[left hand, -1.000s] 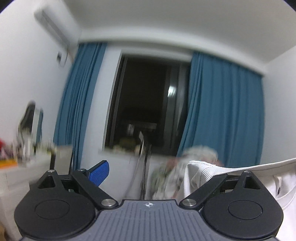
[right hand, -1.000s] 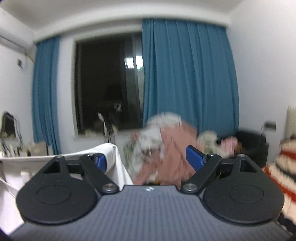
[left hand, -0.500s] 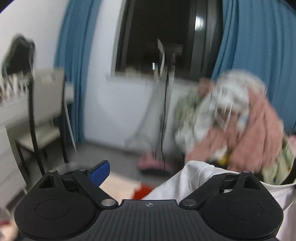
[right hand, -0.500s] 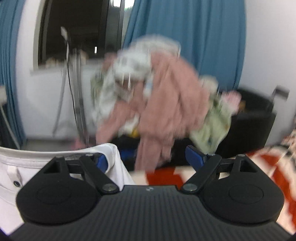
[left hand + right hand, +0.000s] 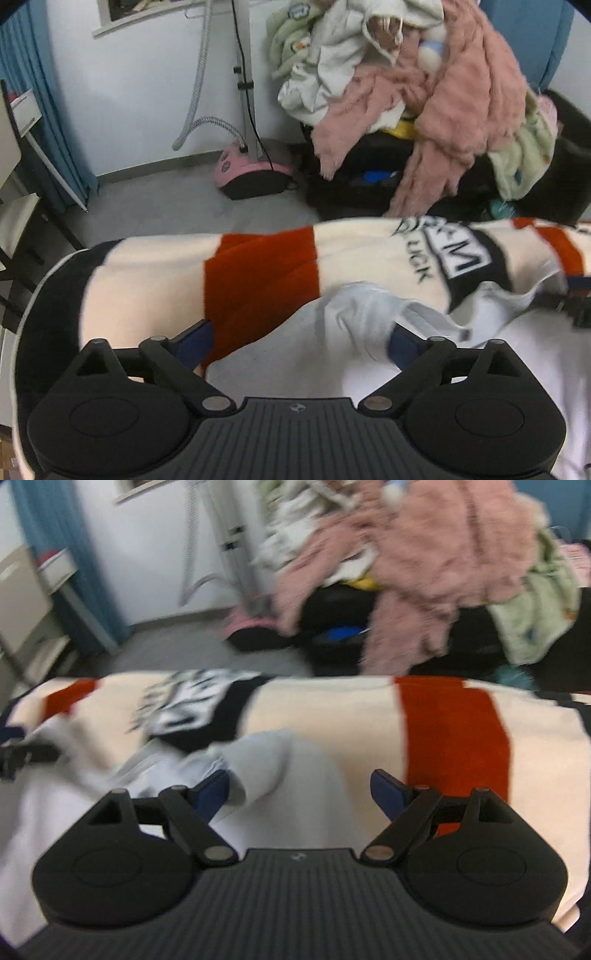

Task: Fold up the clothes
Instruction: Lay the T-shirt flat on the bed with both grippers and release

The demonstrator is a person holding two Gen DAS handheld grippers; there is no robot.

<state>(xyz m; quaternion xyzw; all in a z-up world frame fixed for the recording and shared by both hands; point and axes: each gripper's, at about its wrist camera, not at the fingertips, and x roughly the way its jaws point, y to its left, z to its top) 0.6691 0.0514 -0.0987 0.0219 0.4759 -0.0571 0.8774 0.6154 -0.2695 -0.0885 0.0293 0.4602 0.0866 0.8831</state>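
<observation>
Left gripper (image 5: 301, 339), jaws spread wide and opening, over the edge of a white garment (image 5: 332, 354); a bunched fold of it lies against the right-hand blue pad (image 5: 402, 345), but the pads do not press it. Right gripper (image 5: 299, 794), jaws likewise apart, with a corner of the same cloth (image 5: 258, 775) beside its left-hand pad (image 5: 212, 792) and nothing clamped. The garment lies spread but rumpled on a blanket (image 5: 258, 273) striped cream, red and black with lettering, which covers the work surface. Progress, as judged: the garment is laid out and both corners look released or about to be; no fold is yet visible, so smoothing and all folds appear to remain. Beyond the blanket, a heap of unfolded laundry (image 5: 443, 85) rests on a dark seat, suggesting further items to do: a pink fleecy piece, one or two pale green ones and some white cloth, the exact count not discernible. Left of it stands one garment steamer (image 5: 251, 173) with hose and pole, before a white wall and blue curtain (image 5: 37, 122). Counts: two grippers, one garment in work, one blanket, one heap, one steamer.
</observation>
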